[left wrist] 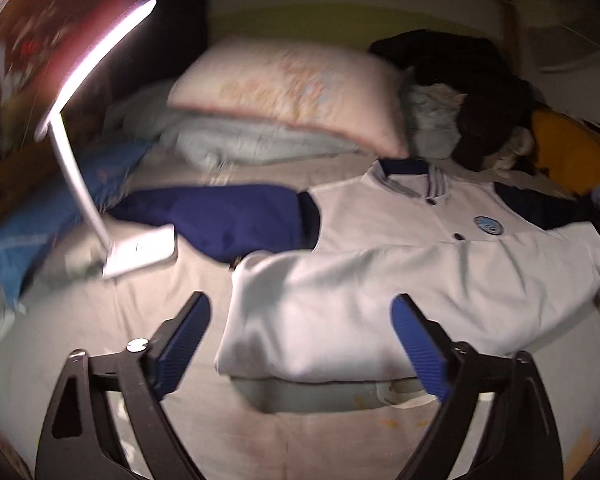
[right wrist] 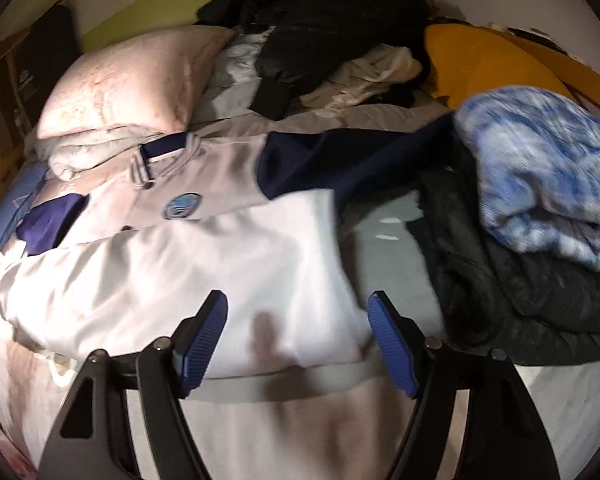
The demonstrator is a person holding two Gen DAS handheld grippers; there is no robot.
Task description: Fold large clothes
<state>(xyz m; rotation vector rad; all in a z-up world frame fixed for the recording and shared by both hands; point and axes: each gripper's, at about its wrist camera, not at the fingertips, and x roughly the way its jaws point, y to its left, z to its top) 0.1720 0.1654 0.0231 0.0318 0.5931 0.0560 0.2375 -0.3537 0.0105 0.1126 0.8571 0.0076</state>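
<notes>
Both tongs open, nothing held. Left gripper (left wrist: 300,344) hovers over the near left corner of the jacket (left wrist: 400,280); right gripper (right wrist: 296,340) hovers over the near right part of the same fold. Jacket lies flat on the bed sheet (left wrist: 260,432), white body with dark blue sleeves (left wrist: 220,216), collar toward the pillow (left wrist: 292,88). Lower half looks folded up over the chest, covering the buttons below the round badge (left wrist: 488,225); probably a first fold, laid so to halve the length. Sleeves spread out to either side, likely next to be tucked in. Desk lamp (left wrist: 140,252) stands on the sheet beside the left sleeve, lighting the work. Heap of dark clothes (right wrist: 320,20) and a blue patterned blanket (right wrist: 540,172) crowd the right side, close to the right sleeve; could snag a sideways fold
</notes>
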